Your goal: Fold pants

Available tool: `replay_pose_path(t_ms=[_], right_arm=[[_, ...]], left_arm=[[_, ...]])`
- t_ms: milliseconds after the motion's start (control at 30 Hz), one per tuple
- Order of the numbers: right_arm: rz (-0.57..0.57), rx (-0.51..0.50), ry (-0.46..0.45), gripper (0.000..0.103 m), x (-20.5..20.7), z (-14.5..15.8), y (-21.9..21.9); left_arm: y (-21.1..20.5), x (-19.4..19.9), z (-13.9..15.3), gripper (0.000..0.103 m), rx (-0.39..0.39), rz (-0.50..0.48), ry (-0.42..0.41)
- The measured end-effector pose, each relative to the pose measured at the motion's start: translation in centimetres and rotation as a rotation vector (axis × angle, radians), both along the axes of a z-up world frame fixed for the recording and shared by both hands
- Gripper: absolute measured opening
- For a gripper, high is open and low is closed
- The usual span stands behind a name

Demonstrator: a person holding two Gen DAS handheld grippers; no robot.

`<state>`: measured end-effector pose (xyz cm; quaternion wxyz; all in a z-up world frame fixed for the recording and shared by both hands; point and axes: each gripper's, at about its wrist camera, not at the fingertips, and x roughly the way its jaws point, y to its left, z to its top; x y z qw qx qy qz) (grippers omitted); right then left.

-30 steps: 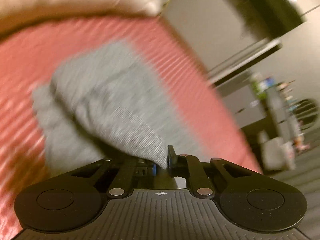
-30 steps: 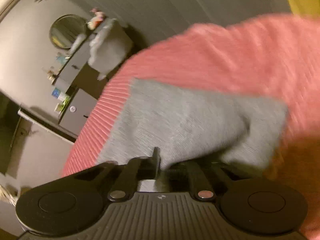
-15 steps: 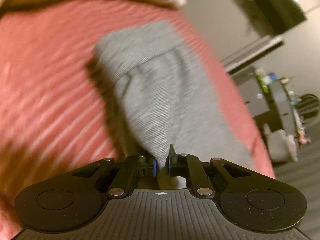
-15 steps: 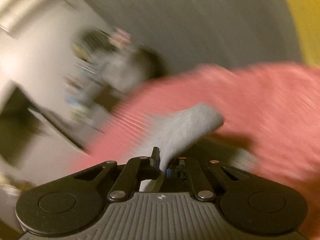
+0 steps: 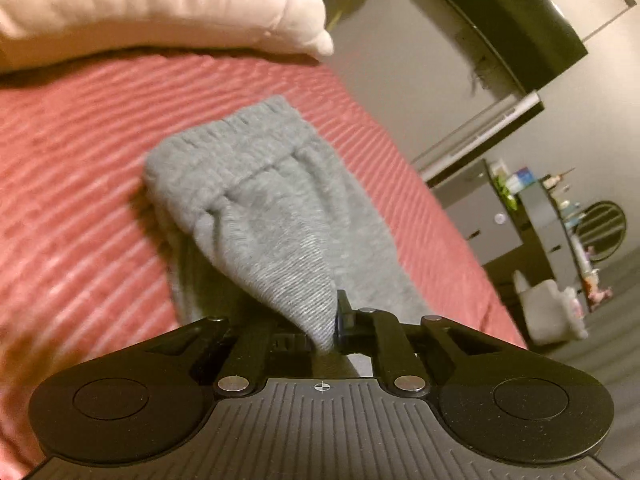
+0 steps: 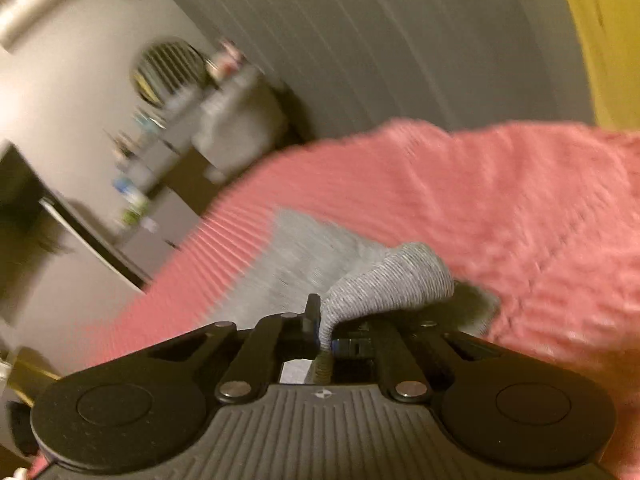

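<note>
Pinching grey pants edge, both hand-held grippers; right view blurred.

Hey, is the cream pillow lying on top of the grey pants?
No, the cream pillow rests on the pink bedspread beyond the grey pants, with bare bedspread between them.

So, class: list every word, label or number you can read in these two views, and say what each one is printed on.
"happy everyday" (roughly; small and slightly blurred): on the cream pillow at the head of the red bedspread.
Labels on bottles on the dresser: too small to read.
Right wrist view: motion-blurred, nothing legible.
</note>
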<state>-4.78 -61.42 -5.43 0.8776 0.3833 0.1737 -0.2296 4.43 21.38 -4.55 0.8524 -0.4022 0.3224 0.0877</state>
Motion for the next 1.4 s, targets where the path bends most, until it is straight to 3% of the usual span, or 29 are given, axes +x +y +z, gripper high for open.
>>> replay_pose_path(t_ms=[67, 167, 267, 333, 367, 400, 467, 500, 533, 567, 600, 633, 667, 733, 767, 833, 900, 967, 1033, 1100, 1167, 1200, 1300, 1400], right_arm=[[-0.021, -0.015, 0.007, 0.005, -0.7, -0.4, -0.4], [-0.026, 0.007, 0.2, 0.005, 0.2, -3.6, -1.2], [-0.036, -0.018, 0.194, 0.005, 0.2, -4.2, -0.8], [-0.035, -0.026, 0.204, 0.005, 0.5, -3.2, -0.7], [-0.029, -0.038, 0.18, 0.005, 0.3, -2.6, -0.6], [-0.015, -0.044, 0.098, 0.005, -0.3, -1.6, -0.6], [-0.007, -0.037, -0.028, 0.005, -1.3, -0.7, -0.8], [-0.011, -0.045, -0.056, 0.005, -1.6, -0.4, -1.0], [-0.026, -0.06, -0.042, 0.007, -1.7, -0.6, -1.1], [-0.04, -0.074, 0.01, 0.01, -1.4, -1.0, -1.3], [-0.058, -0.081, 0.107, 0.022, -0.9, -1.8, -1.6], [-0.086, -0.071, 0.235, 0.023, -0.3, -2.9, -2.0], [-0.089, -0.048, 0.264, 0.023, -0.5, -3.7, -2.4], [-0.129, 0.005, 0.171, 0.023, -2.4, -3.9, -2.8], [-0.155, 0.017, 0.159, 0.027, -3.0, -3.6, -2.9], [-0.265, -0.026, 0.212, 0.066, -3.8, -2.6, -2.5], [-0.379, -0.111, 0.24, 0.069, -4.6, -1.2, -1.7], [-0.38, -0.176, 0.178, 0.069, -4.5, 0.5, -0.4], [-0.311, -0.237, 0.133, 0.069, -2.9, 2.2, 1.9], [-0.173, -0.274, 0.131, 0.069, 0.1, 3.1, 4.8], [0.052, -0.312, 0.15, 0.069, 3.9, 3.3, 9.5], [0.229, -0.347, 0.17, 0.066, 6.5, 3.1, 13.1], [0.593, -0.453, 0.152, 0.049, 10.5, 2.5, 22.1], [0.769, -0.494, 0.101, 0.032, 13.2, 1.5, 27.9]], left_arm=[[-0.1, 0.1, -1.1, 0.012, 0.05, -0.006, 0.079], [-0.4, 0.4, -2.4, 0.012, 0.045, 0.003, 0.156], [-0.6, 0.6, -1.6, 0.012, 0.036, 0.013, 0.133], [-0.5, 0.0, -0.5, 0.012, 0.027, -0.002, 0.033], [-0.3, -0.3, 0.1, 0.012, 0.01, -0.007, -0.004], [-0.2, -0.4, 0.5, 0.012, -0.004, -0.012, -0.022], [-0.2, -0.4, 0.3, 0.013, 0.027, -0.02, 0.01], [-0.3, 0.0, -0.1, 0.017, 0.061, -0.024, 0.06], [-0.2, 0.4, -0.9, 0.027, 0.091, -0.02, 0.144], [-0.2, 0.4, -1.7, 0.028, 0.105, -0.007, 0.205], [0.0, 0.1, -2.0, 0.029, 0.086, 0.005, 0.202], [0.2, -0.4, -1.9, 0.034, 0.047, 0.029, 0.188], [0.6, -0.9, -1.7, 0.041, -0.004, 0.062, 0.19], [1.5, -2.1, -0.9, 0.07, -0.093, 0.165, 0.204], [1.8, -2.9, -0.1, 0.073, -0.096, 0.231, 0.212], [1.4, -4.1, 1.9, 0.075, -0.052, 0.28, 0.179], [-0.5, -4.8, 4.3, 0.079, 0.062, 0.279, 0.138], [-3.9, -4.5, 6.4, 0.086, 0.217, 0.231, 0.105], [-8.2, -3.1, 7.3, 0.093, 0.341, 0.12, 0.062], [-13.0, -0.7, 6.9, 0.092, 0.409, -0.053, 0.051], [-18.1, 1.4, 5.6, 0.091, 0.435, -0.214, 0.038], [-20.2, 2.4, 5.0, 0.088, 0.445, -0.277, 0.038], [-24.9, 4.8, 3.2, 0.087, 0.479, -0.399, 0.019], [-26.9, 6.7, 0.9, 0.082, 0.53, -0.459, 0.039]])
